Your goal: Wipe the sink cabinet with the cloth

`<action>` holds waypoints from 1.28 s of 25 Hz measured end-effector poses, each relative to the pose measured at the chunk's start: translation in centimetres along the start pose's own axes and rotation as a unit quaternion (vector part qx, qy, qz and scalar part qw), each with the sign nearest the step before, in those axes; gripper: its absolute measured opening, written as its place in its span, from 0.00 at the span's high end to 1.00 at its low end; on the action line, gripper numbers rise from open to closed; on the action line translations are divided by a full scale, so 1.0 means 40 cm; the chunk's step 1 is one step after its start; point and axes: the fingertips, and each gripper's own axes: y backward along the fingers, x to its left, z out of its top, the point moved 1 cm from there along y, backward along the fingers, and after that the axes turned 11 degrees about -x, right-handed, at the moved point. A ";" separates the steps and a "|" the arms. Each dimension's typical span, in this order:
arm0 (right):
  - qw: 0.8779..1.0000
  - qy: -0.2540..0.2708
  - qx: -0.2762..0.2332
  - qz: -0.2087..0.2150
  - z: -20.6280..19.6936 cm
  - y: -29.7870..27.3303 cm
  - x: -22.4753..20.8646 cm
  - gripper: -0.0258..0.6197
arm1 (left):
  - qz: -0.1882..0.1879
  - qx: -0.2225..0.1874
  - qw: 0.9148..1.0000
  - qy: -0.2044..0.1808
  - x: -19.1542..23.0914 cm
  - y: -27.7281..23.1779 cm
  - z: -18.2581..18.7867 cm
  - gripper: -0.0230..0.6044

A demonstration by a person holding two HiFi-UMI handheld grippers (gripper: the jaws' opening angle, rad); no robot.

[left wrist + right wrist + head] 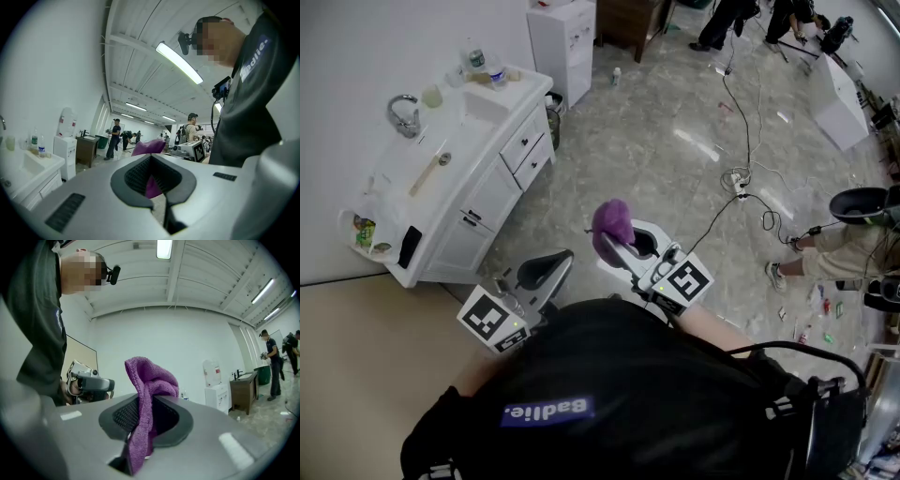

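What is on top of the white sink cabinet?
A faucet, a pale cup and bottles at the far end stand on the sink cabinet. Closed doors hide its inside.

The left gripper [152,174] fills 6 o'clock, its jaws drawn together on nothing. Through the hollow of its pads, and just above them, shows the purple cloth [149,147], with the right gripper [169,149] and its marker cube [199,151] beside it toward 3 o'clock. At 8 o'clock stands the white sink cabinet [33,171] bearing bottles [34,139], a water dispenser [65,140] beyond it. The person's dark top [248,103] looms at 2 o'clock under a ceiling light [179,62]. Bystanders [113,139] stand mid-frame.
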 end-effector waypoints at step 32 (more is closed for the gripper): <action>0.996 -0.046 0.051 -0.055 -0.200 -0.446 -0.264 0.87 | -0.012 0.042 0.999 -0.028 0.543 0.033 0.022 0.96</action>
